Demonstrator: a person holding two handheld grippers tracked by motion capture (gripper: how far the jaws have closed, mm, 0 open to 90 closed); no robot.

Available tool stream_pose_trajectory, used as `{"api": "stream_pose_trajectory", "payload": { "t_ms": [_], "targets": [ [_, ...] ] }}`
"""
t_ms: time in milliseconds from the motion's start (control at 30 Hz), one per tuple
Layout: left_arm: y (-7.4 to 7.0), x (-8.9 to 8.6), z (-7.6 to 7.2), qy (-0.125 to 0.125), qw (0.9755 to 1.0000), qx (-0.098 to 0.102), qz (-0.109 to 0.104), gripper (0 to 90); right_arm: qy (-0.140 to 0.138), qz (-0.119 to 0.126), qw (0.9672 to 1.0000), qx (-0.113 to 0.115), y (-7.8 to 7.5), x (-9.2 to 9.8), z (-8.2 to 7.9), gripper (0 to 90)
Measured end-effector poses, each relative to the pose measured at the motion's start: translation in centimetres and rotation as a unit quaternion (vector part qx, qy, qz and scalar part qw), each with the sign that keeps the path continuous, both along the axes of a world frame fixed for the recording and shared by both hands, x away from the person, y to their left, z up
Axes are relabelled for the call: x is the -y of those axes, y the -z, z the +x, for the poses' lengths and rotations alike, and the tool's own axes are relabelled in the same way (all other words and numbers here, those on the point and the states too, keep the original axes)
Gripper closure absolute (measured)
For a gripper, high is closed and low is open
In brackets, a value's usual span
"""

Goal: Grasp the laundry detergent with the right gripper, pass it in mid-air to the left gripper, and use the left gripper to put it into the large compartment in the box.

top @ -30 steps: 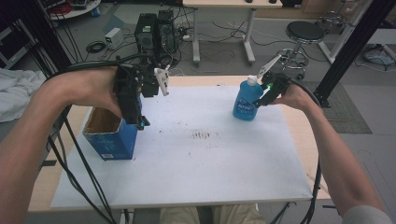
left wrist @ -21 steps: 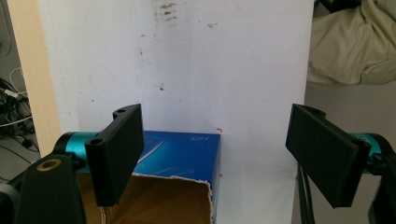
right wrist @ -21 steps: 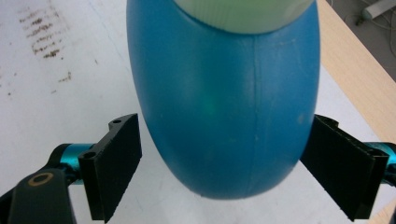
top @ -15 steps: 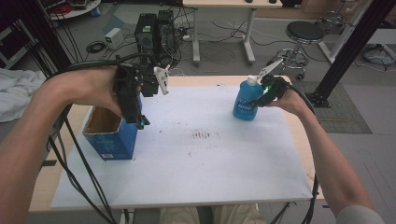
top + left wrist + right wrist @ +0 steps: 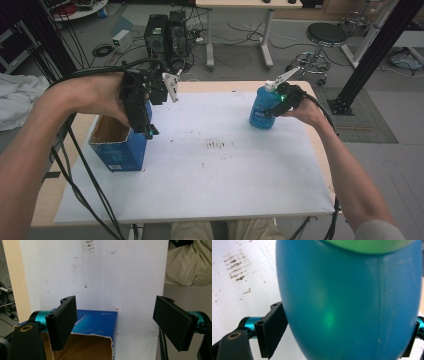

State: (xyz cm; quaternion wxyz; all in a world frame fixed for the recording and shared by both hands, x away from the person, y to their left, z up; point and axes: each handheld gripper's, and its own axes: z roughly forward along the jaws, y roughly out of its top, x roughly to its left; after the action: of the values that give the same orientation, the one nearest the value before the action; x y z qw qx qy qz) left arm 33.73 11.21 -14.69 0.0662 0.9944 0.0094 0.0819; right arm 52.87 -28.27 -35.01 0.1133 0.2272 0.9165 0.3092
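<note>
A blue bottle (image 5: 262, 112) with a white cap stands at the back right of the white sheet (image 5: 210, 185). My right gripper (image 5: 274, 106) is shut on the bottle from its right side. In the right gripper view the bottle (image 5: 349, 302) sits between the two black jaws, which press on its sides. An open blue cardboard box (image 5: 117, 150) stands at the left edge of the sheet. My left gripper (image 5: 146, 129) hangs open just above the box's right rim, jaws pointing down. In the left gripper view the box (image 5: 96, 321) lies under the wide-apart jaws of the left gripper (image 5: 115, 311).
Dark smudges (image 5: 217, 145) mark the middle of the sheet. Behind the wooden table (image 5: 320, 150) stand computer towers (image 5: 165, 32), a stool (image 5: 325, 37) and a black frame post (image 5: 372, 50). A pale cloth (image 5: 15, 100) lies off the left side. Cables trail from both grippers.
The right gripper and the bottle have shifted very slightly left and down. The left gripper has stayed above the box.
</note>
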Motion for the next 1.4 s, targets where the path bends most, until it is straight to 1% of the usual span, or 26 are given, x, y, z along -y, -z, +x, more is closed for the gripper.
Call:
{"api": "stream_pose_trajectory", "payload": {
  "t_ms": [100, 133, 367, 433, 467, 533, 700, 767, 867, 933, 1100, 1200, 1400],
  "targets": [
    [0.01, -0.08, 0.04, -0.001, 1.0000, -0.001, 0.001, 19.5, -0.001, 0.007, 1.0000, 0.001, 0.05, -0.07, 0.00, 13.9],
    [0.04, -0.10, 0.06, -0.002, 1.0000, -0.001, 0.001, 19.6, -0.001, 0.008, 1.0000, 0.004, 0.02, -0.08, -0.03, 16.3],
    [0.20, -0.15, 0.08, -0.006, 1.0000, -0.001, 0.000, 19.6, -0.001, 0.011, 0.9999, 0.013, 0.00, 0.05, -0.03, 17.8],
    [0.28, -0.12, 0.12, -0.004, 1.0000, -0.002, 0.002, 19.6, 0.001, 0.014, 0.9998, 0.012, 0.02, 0.09, -0.05, 17.8],
    [0.35, -0.12, 0.10, -0.006, 1.0000, -0.002, 0.000, 19.6, 0.001, 0.015, 0.9998, 0.011, 0.02, 0.13, -0.04, 18.3],
    [0.40, -0.10, 0.13, -0.005, 1.0000, -0.002, 0.001, 19.6, -0.002, 0.018, 0.9998, 0.012, 0.05, 0.19, -0.05, 23.1],
    [0.33, -0.19, 0.20, -0.007, 1.0000, -0.002, 0.000, 19.6, -0.003, 0.020, 0.9998, 0.010, 0.16, 0.14, 0.00, 24.3],
    [0.33, -0.22, 0.19, -0.007, 1.0000, -0.002, 0.000, 19.6, -0.006, 0.024, 0.9996, 0.008, 0.19, 0.15, 0.01, 25.5],
    [0.36, -0.28, 0.21, -0.006, 1.0000, -0.001, 0.000, 19.6, -0.006, 0.032, 0.9994, 0.006, 0.21, 0.15, 0.03, 28.1],
    [0.39, -0.33, 0.21, -0.007, 1.0000, -0.001, -0.001, 19.6, -0.008, 0.033, 0.9994, 0.005, 0.22, 0.13, 0.02, 30.8],
    [0.36, -0.36, 0.23, -0.007, 1.0000, -0.001, -0.002, 19.6, -0.011, 0.038, 0.9992, 0.000, 0.35, 0.12, 0.13, 32.8],
    [0.35, -0.35, 0.20, -0.007, 1.0000, -0.001, -0.002, 19.6, -0.011, 0.036, 0.9993, -0.003, 0.40, 0.14, 0.17, 34.0],
    [0.37, -0.33, 0.28, -0.006, 1.0000, 0.000, -0.002, 19.6, -0.012, 0.040, 0.9991, -0.003, 0.38, 0.28, 0.22, 36.4]
  ]
}}
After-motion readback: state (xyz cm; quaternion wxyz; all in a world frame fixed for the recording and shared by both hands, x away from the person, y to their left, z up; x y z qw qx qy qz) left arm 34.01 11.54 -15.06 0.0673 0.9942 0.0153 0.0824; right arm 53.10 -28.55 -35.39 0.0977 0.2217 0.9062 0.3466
